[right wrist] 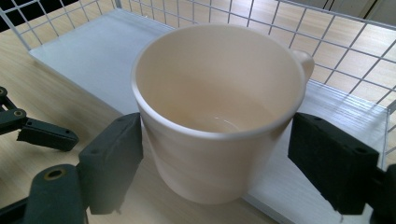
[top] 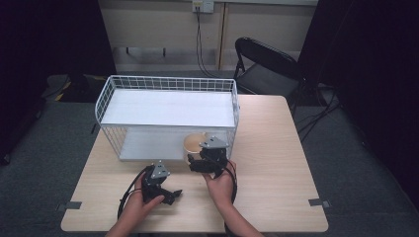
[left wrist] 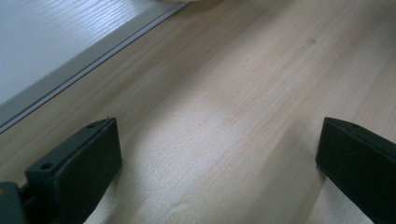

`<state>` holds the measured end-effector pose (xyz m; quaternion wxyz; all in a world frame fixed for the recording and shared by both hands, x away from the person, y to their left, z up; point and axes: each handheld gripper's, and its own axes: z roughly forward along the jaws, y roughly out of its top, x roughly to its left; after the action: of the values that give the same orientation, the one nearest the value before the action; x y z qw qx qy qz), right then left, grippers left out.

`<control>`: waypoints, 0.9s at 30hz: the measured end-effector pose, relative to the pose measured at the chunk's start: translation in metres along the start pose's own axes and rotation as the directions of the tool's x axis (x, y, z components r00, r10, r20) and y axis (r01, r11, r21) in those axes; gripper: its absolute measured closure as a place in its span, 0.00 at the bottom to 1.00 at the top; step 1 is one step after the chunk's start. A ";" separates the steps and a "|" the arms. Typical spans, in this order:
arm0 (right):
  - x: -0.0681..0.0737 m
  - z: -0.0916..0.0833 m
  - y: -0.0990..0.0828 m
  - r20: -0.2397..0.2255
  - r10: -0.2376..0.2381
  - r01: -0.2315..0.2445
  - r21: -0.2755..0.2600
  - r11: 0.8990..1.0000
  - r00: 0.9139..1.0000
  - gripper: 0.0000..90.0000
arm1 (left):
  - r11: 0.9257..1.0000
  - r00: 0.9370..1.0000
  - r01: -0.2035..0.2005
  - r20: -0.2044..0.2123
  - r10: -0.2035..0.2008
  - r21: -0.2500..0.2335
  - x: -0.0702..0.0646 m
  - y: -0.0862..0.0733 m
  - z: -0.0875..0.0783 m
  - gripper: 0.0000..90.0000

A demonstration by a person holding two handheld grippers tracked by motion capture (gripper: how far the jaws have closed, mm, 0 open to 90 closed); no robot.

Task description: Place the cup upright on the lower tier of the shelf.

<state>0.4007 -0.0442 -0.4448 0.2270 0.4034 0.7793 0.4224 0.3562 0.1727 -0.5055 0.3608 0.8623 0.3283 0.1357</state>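
Two tools at work, both low on the counter (top: 276,163). Left tool (top: 170,196) sits at about 7 o'clock from the rack (top: 168,116), in the person's left hand (top: 141,205); its jaws stand wide apart over bare wood and hold nothing. In the left gripper view the rack's white shelf edge (left wrist: 70,70) runs off toward 10 o'clock.

Mug (right wrist: 219,107) stands upright at the rack's front, on or just at the edge of the lower shelf near its right end, at 1 o'clock from the left tool. Cream ceramic, empty, handle (right wrist: 303,60) turned away toward 2 o'clock in the right gripper view.

Right tool (right wrist: 215,158) brackets the mug: left pad just touching or nearly touching the wall, right pad apart from it. Jaws open wide, not yet clamped.

Handling, as judged: rigid, glazed, likely slick, moderately heavy, chips if knocked on the wire. Walls taper downward, so a grip low on the body could slip; better to close across the upper body below the rim, square to the walls, handle left clear.
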 end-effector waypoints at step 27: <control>-0.002 0.003 0.002 0.033 -0.001 0.000 0.009 1.000 0.999 0.54 | 1.000 1.000 -0.001 0.000 0.001 0.000 0.000 0.000 0.000 0.00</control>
<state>0.4050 -0.0435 -0.4449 0.2379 0.4110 0.7774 0.4124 0.3562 0.1727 -0.5055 0.3608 0.8624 0.3280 0.1357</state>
